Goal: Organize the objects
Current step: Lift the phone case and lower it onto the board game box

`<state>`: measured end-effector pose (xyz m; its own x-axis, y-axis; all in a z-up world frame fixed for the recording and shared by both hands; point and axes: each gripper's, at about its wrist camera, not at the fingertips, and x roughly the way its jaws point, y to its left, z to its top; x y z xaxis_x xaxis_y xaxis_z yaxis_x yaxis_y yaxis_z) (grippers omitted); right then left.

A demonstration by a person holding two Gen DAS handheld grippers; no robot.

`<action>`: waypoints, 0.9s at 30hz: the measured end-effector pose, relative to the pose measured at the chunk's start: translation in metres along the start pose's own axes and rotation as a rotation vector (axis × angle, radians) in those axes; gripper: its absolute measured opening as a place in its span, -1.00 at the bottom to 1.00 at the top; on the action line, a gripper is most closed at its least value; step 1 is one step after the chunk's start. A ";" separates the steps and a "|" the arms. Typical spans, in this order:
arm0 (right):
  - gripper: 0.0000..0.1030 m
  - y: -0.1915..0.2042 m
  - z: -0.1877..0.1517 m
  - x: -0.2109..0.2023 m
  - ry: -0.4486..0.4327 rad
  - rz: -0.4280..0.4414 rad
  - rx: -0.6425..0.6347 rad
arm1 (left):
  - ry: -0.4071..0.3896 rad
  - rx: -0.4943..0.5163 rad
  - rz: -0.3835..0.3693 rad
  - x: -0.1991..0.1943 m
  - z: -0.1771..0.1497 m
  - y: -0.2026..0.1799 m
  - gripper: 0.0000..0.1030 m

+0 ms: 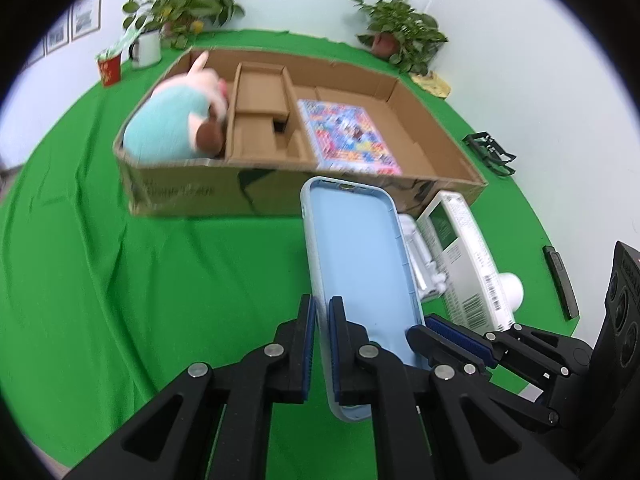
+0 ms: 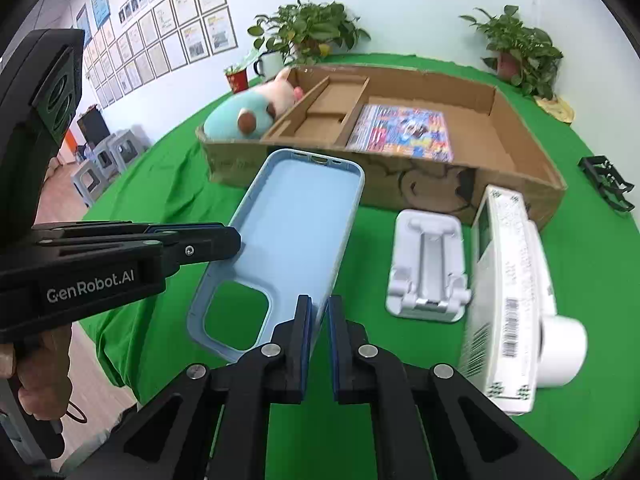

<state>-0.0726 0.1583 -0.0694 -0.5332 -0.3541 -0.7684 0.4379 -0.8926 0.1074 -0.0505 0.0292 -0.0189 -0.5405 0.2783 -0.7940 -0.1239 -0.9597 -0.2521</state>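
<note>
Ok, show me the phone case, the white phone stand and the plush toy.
phone case (image 2: 298, 220), right wrist view, on its pale blue inner back.
white phone stand (image 2: 430, 264), right wrist view, on its centre slot.
plush toy (image 1: 168, 128), left wrist view, on its teal body.

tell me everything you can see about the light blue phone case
The light blue phone case is an empty shell, soft-looking and matte, with a raised rim, a rounded camera cutout near one end and small port slots at the other. It hangs tilted above the green cloth, open side up, in front of the cardboard box. Both grippers are clamped on it: the left gripper on one long edge, the right gripper on the opposite edge. Nothing else touches it.
</note>
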 end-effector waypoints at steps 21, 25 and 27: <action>-0.89 -0.049 0.060 -0.034 -0.131 -0.050 0.044 | -0.103 0.101 0.000 0.003 0.074 -0.047 -0.88; -0.89 -0.054 0.082 -0.033 -0.144 -0.069 0.021 | -0.118 0.097 -0.009 0.005 0.093 -0.044 -0.88; -0.89 -0.055 0.092 -0.031 -0.144 -0.073 0.013 | -0.120 0.090 -0.014 0.008 0.104 -0.042 -0.88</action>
<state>-0.1467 0.1929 0.0068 -0.6623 -0.3233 -0.6759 0.3848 -0.9208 0.0634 -0.1364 0.0677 0.0429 -0.6334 0.2901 -0.7174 -0.2030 -0.9569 -0.2077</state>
